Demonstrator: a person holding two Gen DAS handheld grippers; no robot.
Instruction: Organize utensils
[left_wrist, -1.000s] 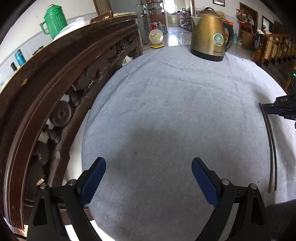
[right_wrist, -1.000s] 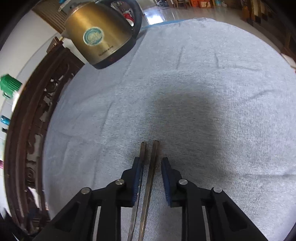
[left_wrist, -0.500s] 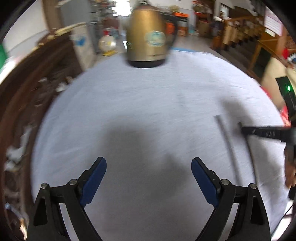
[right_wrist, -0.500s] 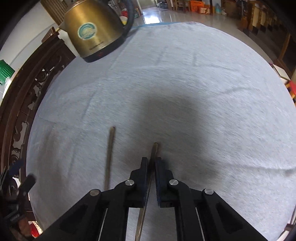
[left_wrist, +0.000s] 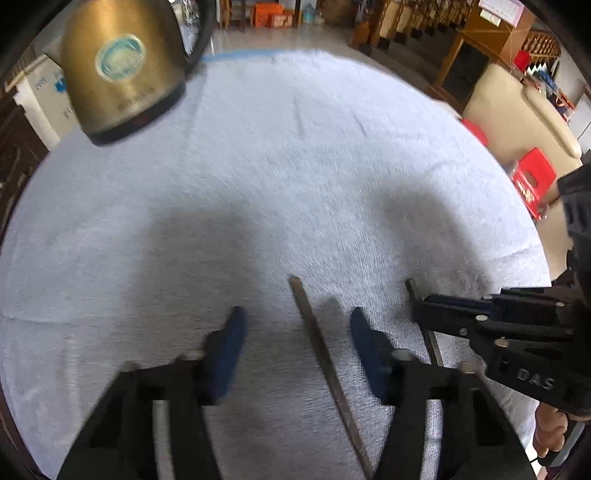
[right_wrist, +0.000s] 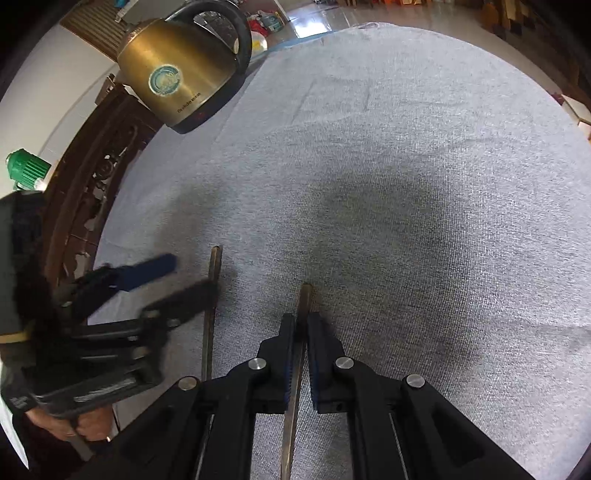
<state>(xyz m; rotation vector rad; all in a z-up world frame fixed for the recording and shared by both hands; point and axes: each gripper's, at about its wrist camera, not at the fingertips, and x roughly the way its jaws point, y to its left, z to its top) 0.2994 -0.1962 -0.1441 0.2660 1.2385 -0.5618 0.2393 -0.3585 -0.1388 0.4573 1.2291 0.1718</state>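
Observation:
Two dark chopsticks lie apart on the grey cloth. My left gripper (left_wrist: 295, 325) is open and straddles the left chopstick (left_wrist: 325, 365), which runs between its blue pads without touching them. My right gripper (right_wrist: 301, 321) is shut on the right chopstick (right_wrist: 295, 387), whose tip pokes out past the fingers. In the left wrist view the right gripper (left_wrist: 421, 306) comes in from the right over that chopstick (left_wrist: 428, 332). In the right wrist view the left gripper (right_wrist: 184, 277) is blurred over the left chopstick (right_wrist: 210, 314).
A brass electric kettle (left_wrist: 122, 66) stands at the far left of the round table; it also shows in the right wrist view (right_wrist: 184, 77). A carved wooden chair back (right_wrist: 92, 192) borders the table's left edge. A green jug (right_wrist: 26, 171) sits behind it.
The right gripper closed on one chopstick and carried it right, splitting the pair. The left gripper swung right and came down around the other chopstick, its jaws narrower than before.

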